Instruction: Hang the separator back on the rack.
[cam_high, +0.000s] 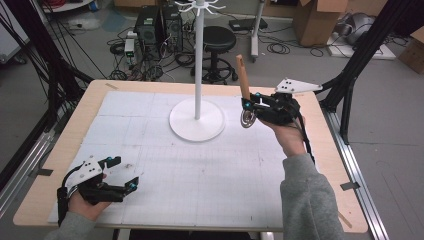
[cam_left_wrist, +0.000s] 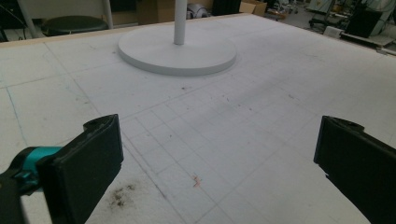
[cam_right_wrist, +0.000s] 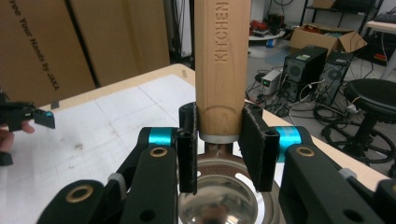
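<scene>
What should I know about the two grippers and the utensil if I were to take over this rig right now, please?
Right gripper: shut on the wooden-handled utensil, low on its handle, held above the table, handle up, metal bowl below the jaws.
Left gripper: open, holding nothing, low over the white mat near the front left.
White hook stand: at mid-table, no utensil on it.
Done: utensil picked up.
Left, probably: hanging it on the stand.

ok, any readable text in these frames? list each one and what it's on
"KITCHEN" – embossed along the wooden handle clamped in the right hand-held gripper; cut off at the top edge.
"...ee Your Hands by JAKA" – printed on the cardboard box; start cut off.
Nothing legible in the high view or left gripper view.
</scene>
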